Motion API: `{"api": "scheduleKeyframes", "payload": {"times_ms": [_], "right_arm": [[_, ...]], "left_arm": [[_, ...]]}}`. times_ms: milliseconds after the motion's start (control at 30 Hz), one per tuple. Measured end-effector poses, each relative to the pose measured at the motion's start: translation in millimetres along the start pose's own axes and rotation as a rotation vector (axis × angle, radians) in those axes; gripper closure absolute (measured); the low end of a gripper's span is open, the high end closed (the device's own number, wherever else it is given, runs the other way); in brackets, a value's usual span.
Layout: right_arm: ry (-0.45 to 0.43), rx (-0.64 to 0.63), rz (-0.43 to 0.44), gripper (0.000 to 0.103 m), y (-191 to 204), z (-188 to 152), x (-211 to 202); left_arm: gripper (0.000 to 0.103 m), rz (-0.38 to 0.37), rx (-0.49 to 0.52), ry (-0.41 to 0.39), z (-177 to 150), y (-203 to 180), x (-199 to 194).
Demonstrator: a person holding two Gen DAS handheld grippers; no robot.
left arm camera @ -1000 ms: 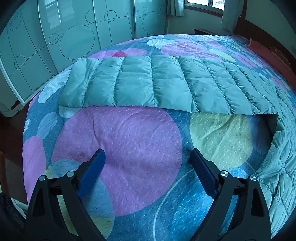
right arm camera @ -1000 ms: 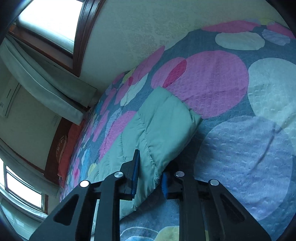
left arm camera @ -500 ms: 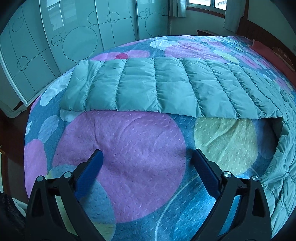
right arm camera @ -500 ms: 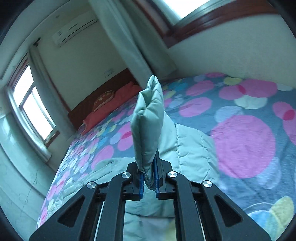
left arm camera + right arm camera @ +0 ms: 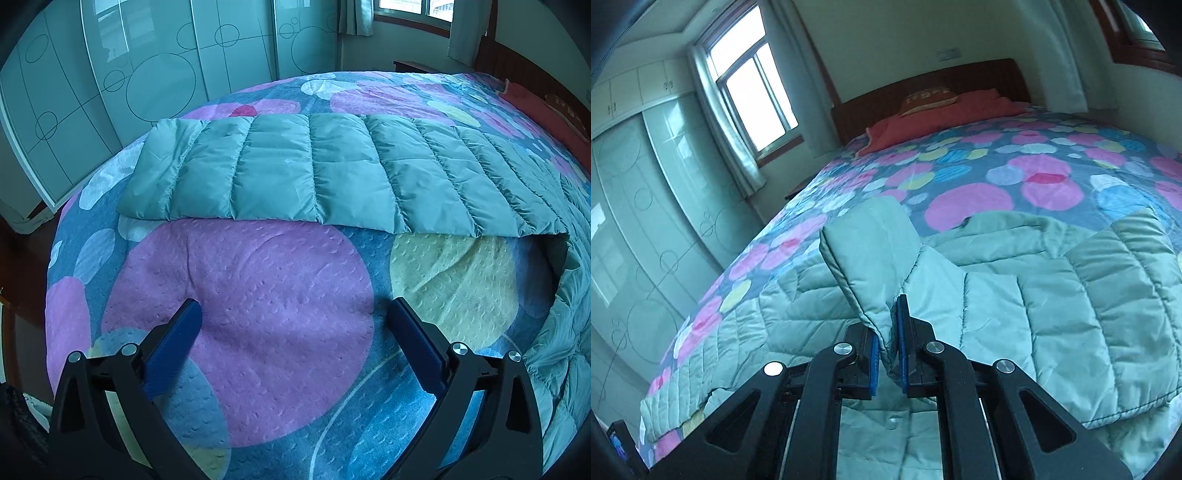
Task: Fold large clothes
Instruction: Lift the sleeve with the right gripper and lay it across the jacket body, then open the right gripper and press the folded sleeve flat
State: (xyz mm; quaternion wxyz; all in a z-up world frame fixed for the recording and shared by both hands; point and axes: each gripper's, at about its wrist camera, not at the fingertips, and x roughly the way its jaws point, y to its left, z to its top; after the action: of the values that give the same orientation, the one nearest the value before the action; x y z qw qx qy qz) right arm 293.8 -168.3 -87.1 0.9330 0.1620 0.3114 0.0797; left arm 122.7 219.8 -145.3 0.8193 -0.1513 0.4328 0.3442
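- Right wrist view: right gripper [image 5: 888, 334] pinched tight on a sleeve cuff [image 5: 870, 258] of the quilted green jacket [image 5: 1052, 306] — cuff standing up above the fingers.
- Left gripper [image 5: 291, 325] spread wide, holding nothing (over the dotted bedspread [image 5: 266, 295]).
- Other sleeve [image 5: 314, 173] flat on the bed beyond.

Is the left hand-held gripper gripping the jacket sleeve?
No: the left hand-held gripper is open over the bedspread, short of the sleeve.
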Motion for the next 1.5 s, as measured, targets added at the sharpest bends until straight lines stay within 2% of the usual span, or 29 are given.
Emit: {"api": "scheduleKeyframes", "payload": {"times_ms": [200, 433, 533, 600, 667, 733, 800, 867, 933, 1033, 1067, 1133, 1200, 1300, 1367, 1500], "right_arm": [[0.12, -0.12, 0.044, 0.095, 49.5, -24.8, 41.1], [0.236, -0.164, 0.045, 0.095, 61.6, -46.6, 70.9], [0.267, -0.162, 0.037, 0.091, 64.8, -50.4, 79.1], [0.273, -0.17, 0.033, 0.086, 67.4, -51.5, 79.9], [0.283, -0.162, 0.055, 0.066, 67.9, -50.6, 74.9], [0.277, -0.142, 0.077, 0.057, 65.1, -47.1, 61.1], [0.245, -0.127, 0.09, 0.057, 55.4, -40.3, 38.6], [0.207, -0.105, 0.065, 0.057, 34.3, -31.8, 13.9], [0.171, -0.077, -0.018, 0.057, 2.9, -23.2, -7.7], [0.139, -0.022, -0.204, 0.059, -54.9, -16.4, -27.1], [0.14, -0.003, -0.26, 0.066, -73.8, -16.5, -29.2], [0.182, 0.04, -0.326, 0.066, -107.9, -23.9, -24.3], [0.258, 0.048, -0.331, 0.068, -129.5, -36.3, -8.4], [0.263, 0.013, -0.296, 0.068, -127.9, -30.8, -10.3], [0.227, 0.037, -0.269, 0.068, -129.4, -15.7, -16.6], [0.13, 0.088, -0.32, 0.065, -149.6, 18.6, -18.0]], "left_arm": [[0.002, -0.003, -0.002, 0.0, -0.1, 0.5, 0.7], [0.002, -0.002, -0.001, -0.001, 0.2, 0.3, 0.8], [0.002, -0.001, -0.001, -0.001, 0.1, 0.2, 0.7], [0.002, -0.001, 0.0, -0.001, 0.4, 0.1, 1.0], [0.002, -0.001, 0.0, -0.001, 0.6, 0.0, 1.3], [0.002, -0.001, -0.001, -0.001, 0.2, 0.0, 1.0], [0.002, 0.0, 0.0, -0.001, 0.1, -0.1, 0.9], [0.002, 0.0, 0.0, -0.001, 0.1, 0.0, 1.0], [0.002, 0.001, 0.001, -0.002, 0.4, -0.3, 1.6], [0.002, 0.002, 0.001, -0.002, 0.2, -0.6, 1.3], [0.002, 0.002, 0.001, -0.002, 0.1, -0.7, 1.2], [0.002, 0.002, 0.001, -0.002, 0.0, -0.8, 0.9], [0.002, 0.003, 0.002, -0.001, -0.2, -0.9, 0.8], [0.002, 0.002, 0.002, -0.001, -0.1, -1.2, 1.2], [0.002, 0.006, 0.004, -0.001, 0.2, -1.6, 1.2], [0.002, 0.007, 0.006, -0.002, 0.6, -0.4, 3.2]]}}
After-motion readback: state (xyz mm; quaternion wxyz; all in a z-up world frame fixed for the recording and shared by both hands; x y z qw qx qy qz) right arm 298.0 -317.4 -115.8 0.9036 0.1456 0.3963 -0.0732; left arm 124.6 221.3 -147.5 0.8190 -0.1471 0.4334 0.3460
